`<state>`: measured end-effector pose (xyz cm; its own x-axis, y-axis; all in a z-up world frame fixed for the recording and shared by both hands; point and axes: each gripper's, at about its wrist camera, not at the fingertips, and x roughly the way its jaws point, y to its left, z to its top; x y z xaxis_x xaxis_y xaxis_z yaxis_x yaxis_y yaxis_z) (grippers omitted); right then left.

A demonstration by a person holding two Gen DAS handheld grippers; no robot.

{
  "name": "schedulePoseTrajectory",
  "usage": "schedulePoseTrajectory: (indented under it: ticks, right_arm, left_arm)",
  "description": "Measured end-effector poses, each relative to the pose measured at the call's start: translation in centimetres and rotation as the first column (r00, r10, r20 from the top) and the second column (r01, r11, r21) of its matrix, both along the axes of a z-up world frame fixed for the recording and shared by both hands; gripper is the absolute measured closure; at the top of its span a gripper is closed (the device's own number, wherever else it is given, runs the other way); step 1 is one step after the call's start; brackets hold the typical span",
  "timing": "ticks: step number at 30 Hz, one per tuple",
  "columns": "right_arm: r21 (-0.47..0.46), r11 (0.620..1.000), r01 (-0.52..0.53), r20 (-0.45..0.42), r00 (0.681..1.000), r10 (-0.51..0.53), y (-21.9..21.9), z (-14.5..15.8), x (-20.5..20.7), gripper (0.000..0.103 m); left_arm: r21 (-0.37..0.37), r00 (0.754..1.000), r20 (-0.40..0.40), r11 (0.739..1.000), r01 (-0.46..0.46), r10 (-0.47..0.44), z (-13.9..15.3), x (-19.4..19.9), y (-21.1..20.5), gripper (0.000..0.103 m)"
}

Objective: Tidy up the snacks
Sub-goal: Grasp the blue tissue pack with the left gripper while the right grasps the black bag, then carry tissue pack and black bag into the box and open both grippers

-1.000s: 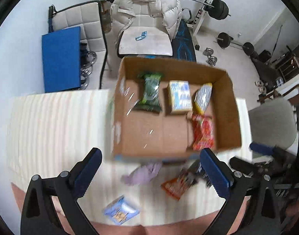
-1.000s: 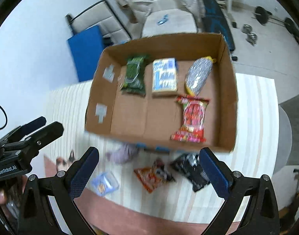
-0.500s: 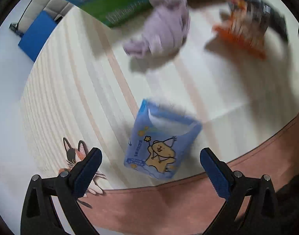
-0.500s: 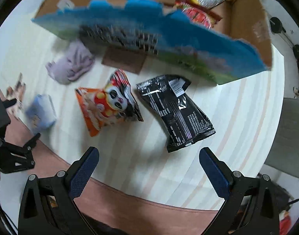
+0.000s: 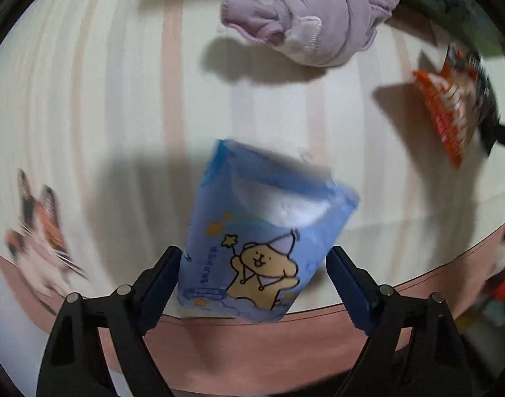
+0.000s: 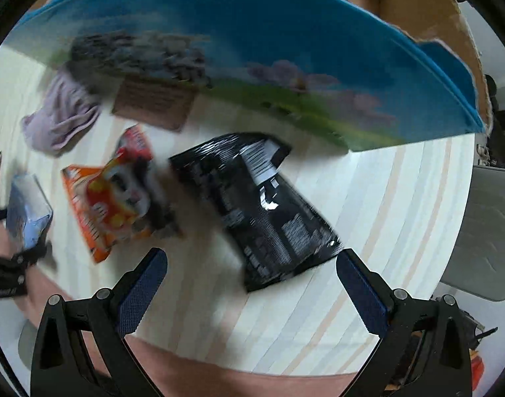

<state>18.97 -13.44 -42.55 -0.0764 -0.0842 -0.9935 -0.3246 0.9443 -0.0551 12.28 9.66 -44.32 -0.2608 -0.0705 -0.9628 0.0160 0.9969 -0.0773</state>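
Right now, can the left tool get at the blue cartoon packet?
Probably yes: the left tool is open, with the blue packet between its fingers, and nothing lies in the way.

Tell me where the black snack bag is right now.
In the right wrist view, the black snack bag lies on the striped table, just ahead of the open right gripper, between the orange snack bag and the cardboard box.

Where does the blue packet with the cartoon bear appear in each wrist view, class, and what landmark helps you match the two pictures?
Left wrist view: the blue packet sits low and central, between the open fingers of the left gripper.
Right wrist view: it lies at the far left edge, partly cut off.
Shared landmark: the lilac cloth, with the orange snack bag nearby.
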Motion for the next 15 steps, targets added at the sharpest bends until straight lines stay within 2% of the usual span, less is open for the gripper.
schedulePoseTrajectory:
  ticks: [5, 6, 7, 8, 9, 10, 12, 15]
  right_arm:
    - [0.027, 0.999, 0.026, 0.032, 0.999, -0.027, -0.9, -1.7, 0.7, 0.000]
    - [0.040, 0.998, 0.039, 0.036, 0.999, -0.041, -1.2, -2.0, 0.6, 0.006]
    - [0.046, 0.998, 0.050, 0.039, 0.998, -0.052, -1.4, -2.1, 0.6, 0.018]
    - [0.038, 0.998, 0.057, 0.045, 0.997, -0.059, -1.5, -2.2, 0.3, 0.024]
    - [0.020, 0.997, 0.071, 0.056, 0.996, -0.072, -1.8, -2.2, -0.1, 0.036]
    - [0.022, 0.996, 0.084, 0.058, 0.995, -0.085, -2.1, -2.1, -0.4, 0.043]
    - [0.054, 0.990, 0.133, 0.030, 0.990, -0.134, -3.0, -1.9, -1.5, 0.046]
    - [0.137, 0.966, 0.217, -0.079, 0.975, -0.208, -4.3, -2.3, -3.9, 0.046]
  left_arm:
    - [-0.114, 0.988, -0.044, 0.982, -0.152, 0.148, -1.0, -1.0, -0.6, 0.015]
    - [-0.102, 0.988, -0.033, 0.983, -0.154, 0.152, -1.0, -1.1, -0.7, 0.015]
    - [-0.098, 0.988, -0.027, 0.984, -0.151, 0.149, -1.0, -1.2, -0.9, 0.015]
    - [-0.096, 0.989, -0.024, 0.984, -0.148, 0.147, -0.9, -1.2, -1.2, 0.015]
    - [-0.094, 0.989, -0.025, 0.984, -0.149, 0.148, -0.8, -1.3, -1.3, 0.015]
    - [-0.095, 0.988, -0.026, 0.984, -0.152, 0.150, -0.6, -1.5, -1.8, 0.015]
    - [-0.091, 0.989, -0.021, 0.985, -0.149, 0.147, -0.4, -1.8, -2.0, 0.015]
    - [-0.073, 0.990, 0.013, 0.988, -0.136, 0.138, 0.5, -1.8, -2.0, 0.015]
